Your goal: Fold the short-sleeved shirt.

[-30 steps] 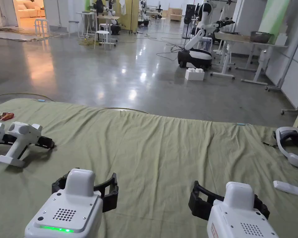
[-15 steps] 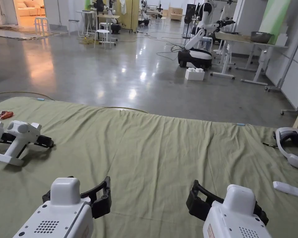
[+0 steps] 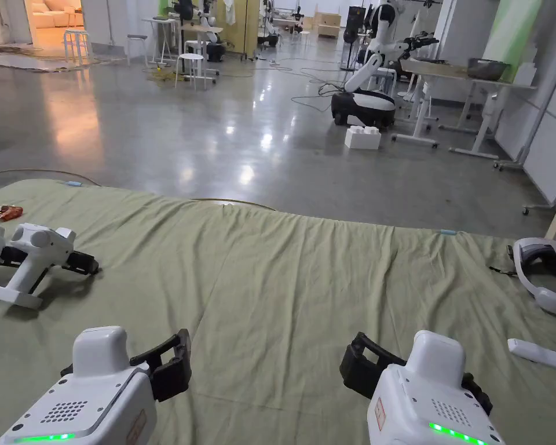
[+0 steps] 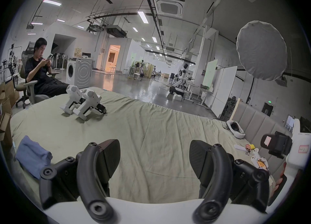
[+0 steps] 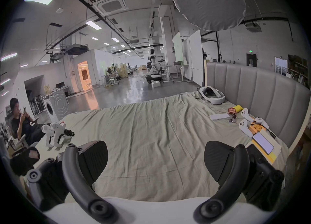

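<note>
The olive sheet [image 3: 294, 278] spreads wide before you, and a folded blue garment [image 4: 32, 156] lies on it at 9 o'clock in the left gripper view, though you cannot tell if it is the shirt. You hold your left gripper [image 4: 154, 158] at 7 o'clock and your right gripper [image 5: 155, 160] at 5 o'clock in the head view, both level above the sheet, pointing to 12 o'clock. Each has its jaws spread wide and grips nothing.

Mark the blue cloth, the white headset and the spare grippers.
blue cloth [image 4: 32, 156], left gripper view, its middle.
white headset [image 5: 212, 95], right gripper view, its front band.
spare grippers [image 4: 82, 100], left gripper view, nearer one's body.
</note>
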The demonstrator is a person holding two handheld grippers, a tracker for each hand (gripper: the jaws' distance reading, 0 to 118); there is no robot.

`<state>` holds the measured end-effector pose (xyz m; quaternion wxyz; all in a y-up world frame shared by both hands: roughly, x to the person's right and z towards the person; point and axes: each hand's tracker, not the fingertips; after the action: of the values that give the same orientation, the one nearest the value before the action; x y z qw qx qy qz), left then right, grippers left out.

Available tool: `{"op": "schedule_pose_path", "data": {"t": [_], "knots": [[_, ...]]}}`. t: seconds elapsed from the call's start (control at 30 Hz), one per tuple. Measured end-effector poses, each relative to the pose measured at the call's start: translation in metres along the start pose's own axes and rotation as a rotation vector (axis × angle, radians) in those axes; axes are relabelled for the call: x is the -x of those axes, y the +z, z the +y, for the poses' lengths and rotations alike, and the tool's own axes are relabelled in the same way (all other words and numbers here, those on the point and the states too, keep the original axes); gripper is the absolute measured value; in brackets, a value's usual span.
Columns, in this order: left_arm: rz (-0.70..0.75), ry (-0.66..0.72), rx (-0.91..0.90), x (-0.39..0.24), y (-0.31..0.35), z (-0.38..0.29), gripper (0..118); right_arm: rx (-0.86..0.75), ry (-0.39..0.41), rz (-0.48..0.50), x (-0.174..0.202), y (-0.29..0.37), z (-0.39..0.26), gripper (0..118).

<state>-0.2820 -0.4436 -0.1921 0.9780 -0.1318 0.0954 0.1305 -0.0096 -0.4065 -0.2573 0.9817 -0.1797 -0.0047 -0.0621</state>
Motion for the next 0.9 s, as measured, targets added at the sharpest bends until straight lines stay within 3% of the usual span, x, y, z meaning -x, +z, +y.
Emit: {"op": "schedule_pose_path", "data": {"t": [0.37,0.53,0.9], "knots": [[-0.032,-0.026,0.039,-0.007,-0.002,-0.008,94,0.052,-0.068,0.017,-0.008,-0.002,-0.001,116],[-0.054,-0.041,0.046,-0.011,-0.002,-0.010,94,0.063,0.002,0.009,-0.005,-0.001,-0.007,116],[-0.061,-0.067,0.037,-0.013,0.000,-0.009,94,0.145,-0.102,0.091,-0.014,-0.011,-0.002,116]]}}
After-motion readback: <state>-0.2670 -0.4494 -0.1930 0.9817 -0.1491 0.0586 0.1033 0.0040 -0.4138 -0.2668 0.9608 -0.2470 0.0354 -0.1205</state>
